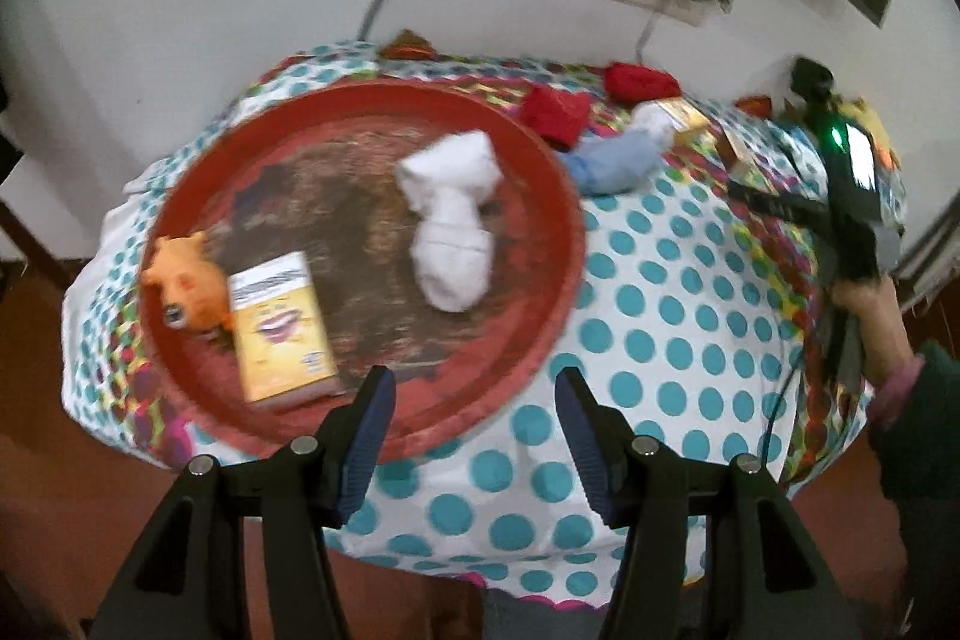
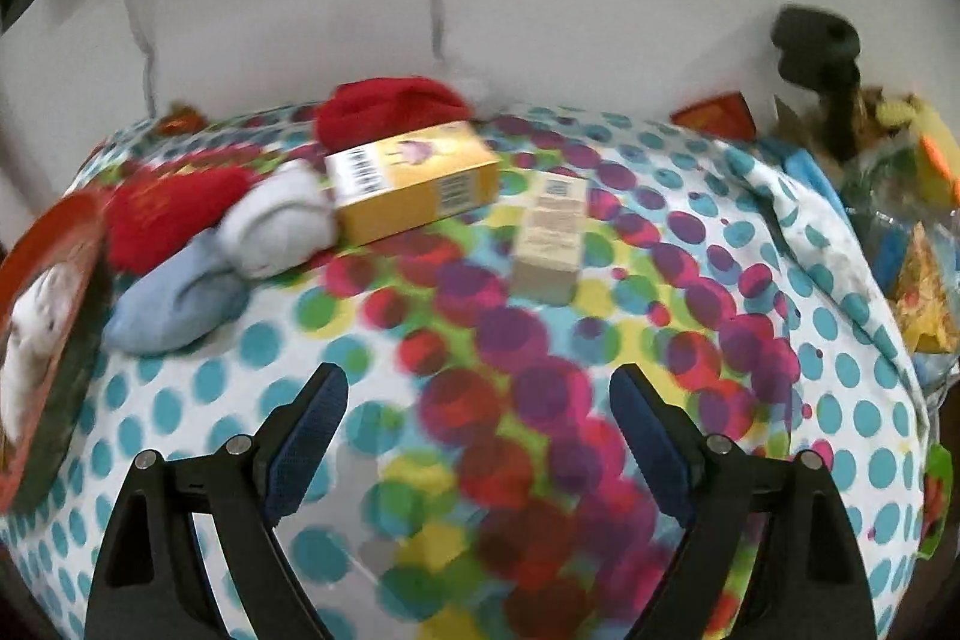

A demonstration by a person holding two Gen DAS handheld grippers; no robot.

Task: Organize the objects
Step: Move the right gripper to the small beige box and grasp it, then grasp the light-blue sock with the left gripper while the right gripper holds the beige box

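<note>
The yellow box [image 2: 414, 184] lies flat on the counter [image 2: 540, 400] beside the grey sock [image 2: 282, 226], well ahead of the right gripper [image 2: 477, 400], whose fingers stand apart and empty. It looks light, stiff cardboard, best pinched across its narrow sides. The left gripper [image 1: 474, 400] hangs open over the red tray [image 1: 540, 148].

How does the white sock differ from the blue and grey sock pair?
The white sock lies inside the red tray; the blue and grey sock pair lies on the dotted tablecloth, outside it. The white sock is one colour, the pair two. Both are rolled into bundles.
</note>
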